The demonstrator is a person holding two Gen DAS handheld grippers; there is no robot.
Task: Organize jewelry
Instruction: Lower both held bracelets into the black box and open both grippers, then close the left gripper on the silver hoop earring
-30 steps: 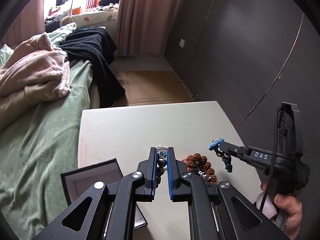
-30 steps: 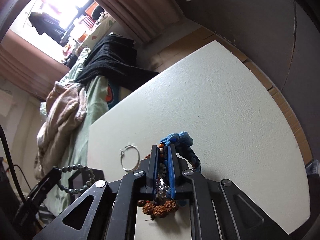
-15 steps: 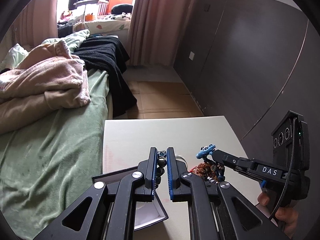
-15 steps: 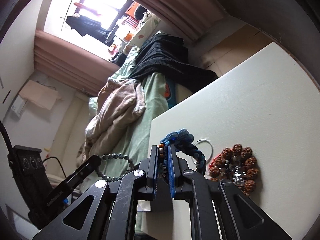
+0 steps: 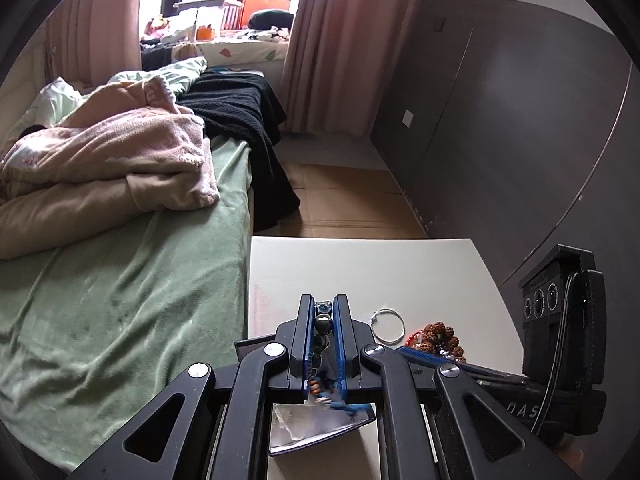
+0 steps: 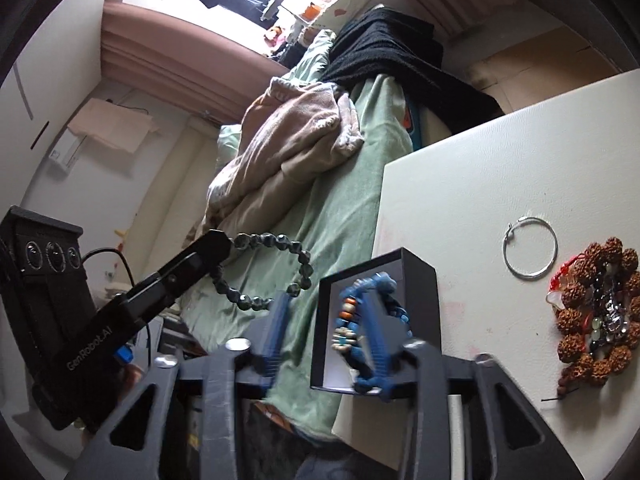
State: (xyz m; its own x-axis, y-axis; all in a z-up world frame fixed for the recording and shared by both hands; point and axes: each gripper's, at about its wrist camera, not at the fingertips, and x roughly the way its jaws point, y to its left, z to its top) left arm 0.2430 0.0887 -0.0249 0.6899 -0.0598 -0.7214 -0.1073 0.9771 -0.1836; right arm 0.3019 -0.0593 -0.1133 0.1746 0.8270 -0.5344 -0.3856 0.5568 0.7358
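My left gripper [image 5: 324,312] is shut on a dark green bead bracelet [image 5: 322,325]; in the right wrist view that bracelet [image 6: 264,272] hangs from its tip over the bed. My right gripper [image 6: 324,320] has opened, its fingers blurred. The blue braided bracelet [image 6: 372,320] hangs against the right finger [image 6: 376,340] above a black jewelry box [image 6: 416,280] with a white lining at the table's left edge. The box [image 5: 320,428] also shows below my left fingers.
A silver hoop [image 6: 530,247] and a pile of brown seed bracelets [image 6: 592,312] lie on the white table [image 6: 500,160], right of the box. A bed with a green sheet [image 5: 120,300] borders the table's left side. A dark wall [image 5: 520,140] stands to the right.
My right gripper moved left over the box and its jaws opened, freeing the blue bracelet. My left gripper has swung left over the bed with the dark bracelet still in it.
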